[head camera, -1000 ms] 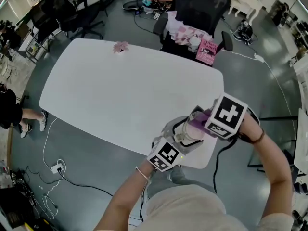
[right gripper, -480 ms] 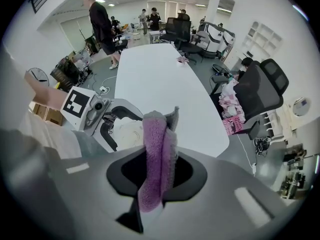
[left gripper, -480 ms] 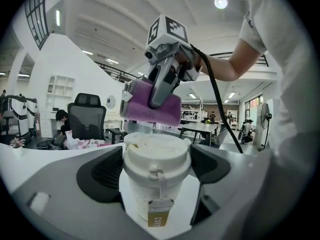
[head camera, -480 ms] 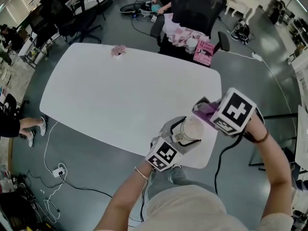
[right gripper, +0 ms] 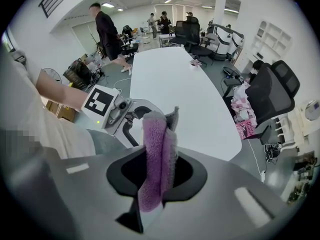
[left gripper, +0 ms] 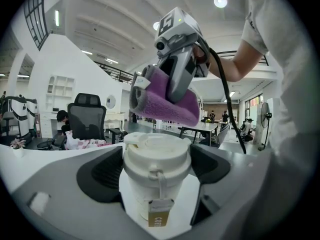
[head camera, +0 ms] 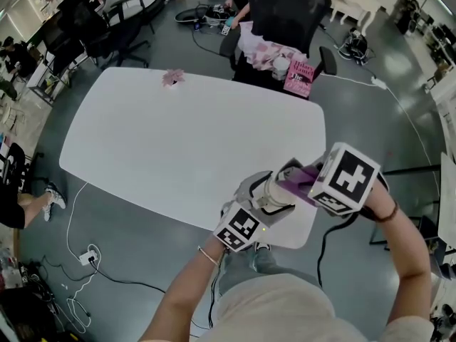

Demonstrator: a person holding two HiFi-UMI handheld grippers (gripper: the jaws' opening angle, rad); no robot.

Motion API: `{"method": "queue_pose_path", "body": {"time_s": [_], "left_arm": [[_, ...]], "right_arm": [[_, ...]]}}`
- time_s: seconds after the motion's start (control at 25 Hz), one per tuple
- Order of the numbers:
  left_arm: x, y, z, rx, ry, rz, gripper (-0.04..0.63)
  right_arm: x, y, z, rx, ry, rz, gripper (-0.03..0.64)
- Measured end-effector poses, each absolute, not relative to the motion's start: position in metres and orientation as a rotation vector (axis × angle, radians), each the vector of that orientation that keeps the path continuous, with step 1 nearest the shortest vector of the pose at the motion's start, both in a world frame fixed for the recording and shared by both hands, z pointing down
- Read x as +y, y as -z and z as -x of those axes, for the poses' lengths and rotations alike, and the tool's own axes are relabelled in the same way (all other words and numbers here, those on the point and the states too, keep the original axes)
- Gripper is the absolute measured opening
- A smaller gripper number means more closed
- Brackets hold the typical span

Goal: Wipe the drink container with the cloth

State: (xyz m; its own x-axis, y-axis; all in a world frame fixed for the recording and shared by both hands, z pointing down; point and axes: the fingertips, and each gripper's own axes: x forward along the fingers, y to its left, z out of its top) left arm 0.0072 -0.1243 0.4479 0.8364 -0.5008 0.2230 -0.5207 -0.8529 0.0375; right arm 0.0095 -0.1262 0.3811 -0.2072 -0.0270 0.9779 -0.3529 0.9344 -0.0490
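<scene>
view: head
cup [head camera: 273, 189]: white, at the 5 o'clock corner of the counter [head camera: 178, 141]
left gripper [head camera: 265, 198]: enters from 7 o'clock; jaws flank cup
cloth [head camera: 296, 184]: purple, at 3 o'clock of cup, overlapping its top
right gripper [head camera: 299, 179]: enters from 4 o'clock, carries cloth
view: left gripper
jaws: set wide, pressed on cup at 9 and 3 o'clock
lid [left gripper: 157, 144]: on
tag [left gripper: 161, 219]: hangs at 6 o'clock
cloth: folded, just over lid at 12 o'clock; contact unclear
view: right gripper
jaws: narrow, clamped on cloth
cloth: upright fold, upper end free
left gripper: beyond cloth at 10 o'clock
</scene>
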Motion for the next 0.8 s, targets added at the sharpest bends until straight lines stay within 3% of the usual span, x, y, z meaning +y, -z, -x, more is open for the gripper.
{"method": "queue_pose_path", "body": {"time_s": [0.8], "left_arm": [[-0.124,-0.448,-0.008,-0.816,-0.319,-2.923,0.423]], "right_arm": [[-0.104,-0.412,0.014,-1.702,-0.289,-0.141,0.064]]}}
